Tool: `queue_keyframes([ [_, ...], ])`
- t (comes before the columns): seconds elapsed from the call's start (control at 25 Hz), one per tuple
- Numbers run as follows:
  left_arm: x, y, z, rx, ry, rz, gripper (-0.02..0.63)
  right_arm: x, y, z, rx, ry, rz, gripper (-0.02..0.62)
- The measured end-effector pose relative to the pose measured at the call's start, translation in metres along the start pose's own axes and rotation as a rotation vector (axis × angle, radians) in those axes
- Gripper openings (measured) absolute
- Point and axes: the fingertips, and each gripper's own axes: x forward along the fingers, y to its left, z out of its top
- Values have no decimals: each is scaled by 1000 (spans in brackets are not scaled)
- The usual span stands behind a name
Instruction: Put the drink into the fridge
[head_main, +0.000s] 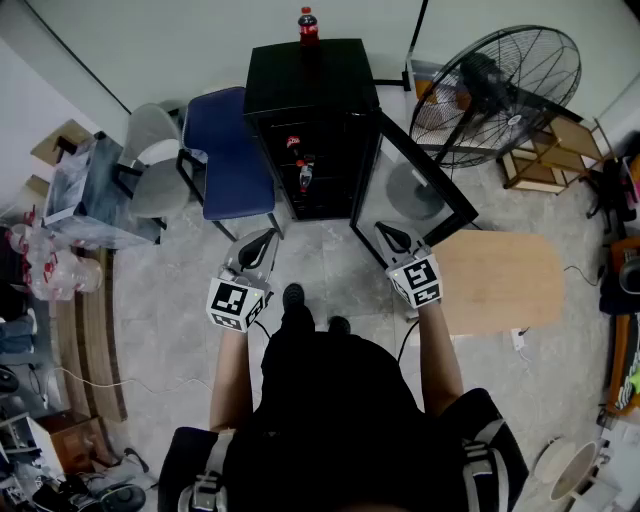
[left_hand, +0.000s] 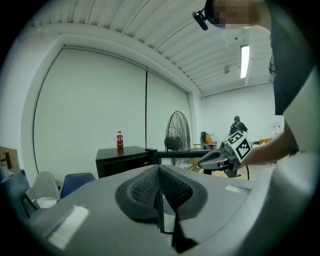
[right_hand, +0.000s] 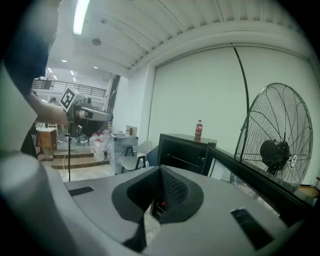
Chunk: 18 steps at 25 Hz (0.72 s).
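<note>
No legible text anywhere, label on red bottle (head_main: 308, 24) too small to read

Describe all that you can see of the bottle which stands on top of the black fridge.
The bottle is small, with a red cap, a red label and a dark drink inside; it looks like clear plastic. It stands upright and closed on top of the fridge, near its rear edge. Only that top touches it.

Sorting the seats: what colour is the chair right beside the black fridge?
The padded chair is dark blue; the head view shows it best.
</note>
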Motion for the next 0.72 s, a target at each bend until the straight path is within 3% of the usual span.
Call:
queue_keyframes([
  [0.72,2,13,-4,-17,3,-1,0,12,2,6,27,-5,-6,1],
])
